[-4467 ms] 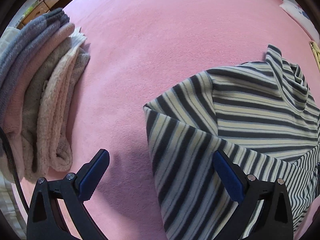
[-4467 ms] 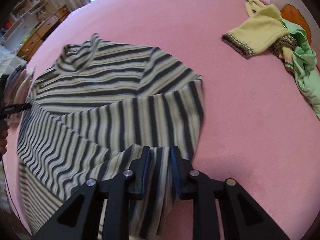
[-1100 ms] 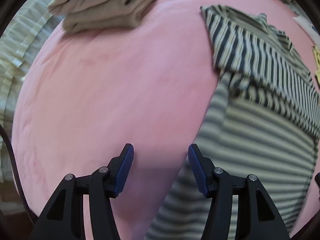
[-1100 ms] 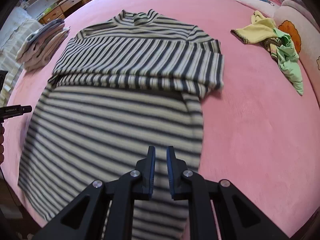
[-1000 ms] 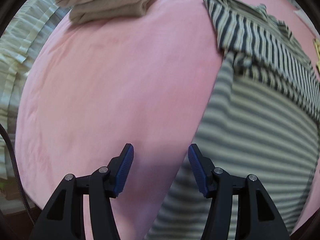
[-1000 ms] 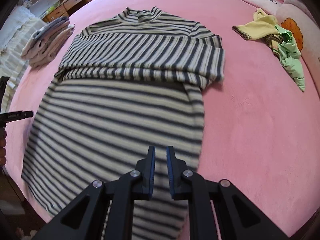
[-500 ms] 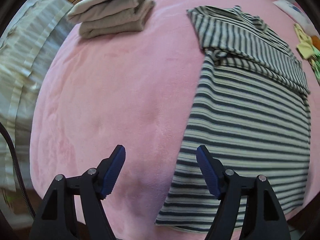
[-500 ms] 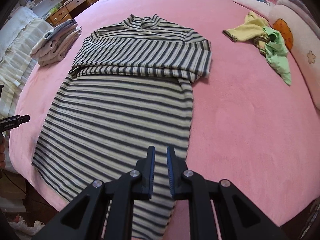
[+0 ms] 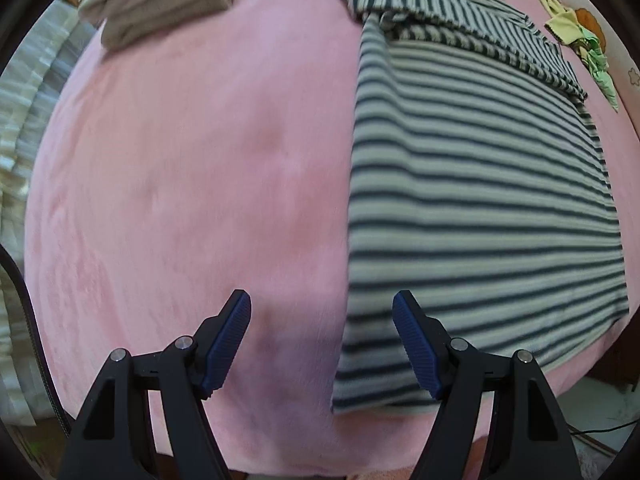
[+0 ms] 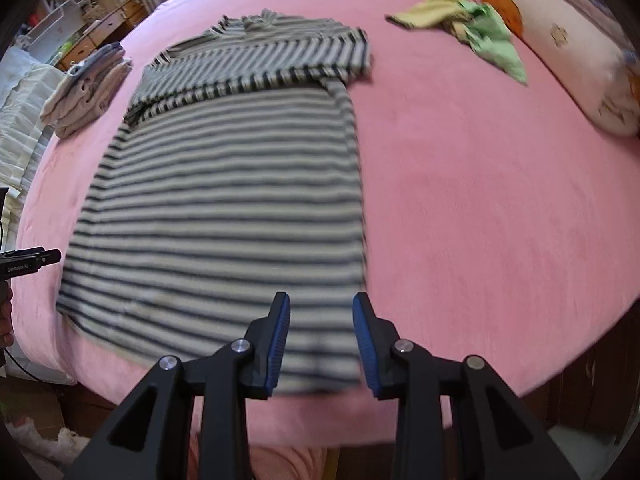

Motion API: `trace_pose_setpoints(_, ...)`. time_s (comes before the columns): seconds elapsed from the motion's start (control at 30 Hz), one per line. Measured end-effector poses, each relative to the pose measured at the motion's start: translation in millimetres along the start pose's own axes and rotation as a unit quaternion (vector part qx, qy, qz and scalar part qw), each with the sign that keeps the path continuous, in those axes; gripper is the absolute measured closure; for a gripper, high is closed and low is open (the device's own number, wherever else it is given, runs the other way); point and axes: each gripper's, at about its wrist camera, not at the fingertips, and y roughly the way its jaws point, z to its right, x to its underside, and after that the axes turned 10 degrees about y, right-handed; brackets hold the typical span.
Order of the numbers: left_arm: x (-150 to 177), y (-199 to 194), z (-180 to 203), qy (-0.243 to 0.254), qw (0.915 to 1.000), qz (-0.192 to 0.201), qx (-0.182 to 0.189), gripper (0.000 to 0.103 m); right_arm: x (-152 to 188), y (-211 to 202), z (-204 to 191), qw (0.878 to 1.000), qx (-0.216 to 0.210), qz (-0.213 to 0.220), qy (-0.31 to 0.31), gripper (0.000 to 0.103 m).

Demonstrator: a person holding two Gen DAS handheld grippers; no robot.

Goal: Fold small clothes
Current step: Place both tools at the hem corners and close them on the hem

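Observation:
A dark-and-cream striped top (image 10: 224, 196) lies flat on the pink bed (image 10: 460, 184), both sleeves folded across the chest, hem toward me. It also shows in the left wrist view (image 9: 472, 184). My left gripper (image 9: 322, 340) is open and empty, above the hem's left corner. My right gripper (image 10: 322, 334) is open and empty, above the hem near its right corner.
A stack of folded clothes (image 10: 86, 92) lies at the far left, also in the left wrist view (image 9: 160, 0). A yellow and a green garment (image 10: 464, 20) lie at the far right beside a pillow (image 10: 576, 60). The bed's front edge is just below both grippers.
Both grippers have drawn back to the hem end of the top. My right gripper has opened from shut. My left gripper has opened wider.

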Motion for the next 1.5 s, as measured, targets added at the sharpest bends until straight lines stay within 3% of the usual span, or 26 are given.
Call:
trace_pose_setpoints(0.23,29.6,7.1,2.6,0.007,0.9998,-0.012,0.017,0.031,39.0,4.8,17.4,0.999,0.004,-0.034,-0.019,0.07)
trace_pose_setpoints(0.5,31.7,8.3,30.8,0.052,0.9979,0.002,0.037,0.031,44.5,22.3,26.8,0.999,0.001,-0.047,-0.018,0.07)
trace_pose_setpoints(0.87,59.6,8.4,27.7,0.076,0.9967,-0.015,0.025,0.031,49.8,25.9,22.4,0.996,0.004,-0.056,-0.063,0.07)
trace_pose_setpoints(1.07,79.0,8.4,28.9,0.118,0.9926,-0.026,0.009,0.031,52.9,26.1,26.3,0.997,0.009,-0.056,-0.061,0.071)
trace_pose_setpoints(1.27,70.0,17.8,28.0,0.086,0.996,-0.019,0.013,0.034,48.4,29.7,27.7,0.998,0.012,-0.048,-0.047,0.071)
trace_pose_setpoints(1.5,68.9,25.9,29.8,0.087,0.9959,-0.02,0.011,0.041,44.3,35.6,26.5,0.998,0.009,-0.04,-0.041,0.074)
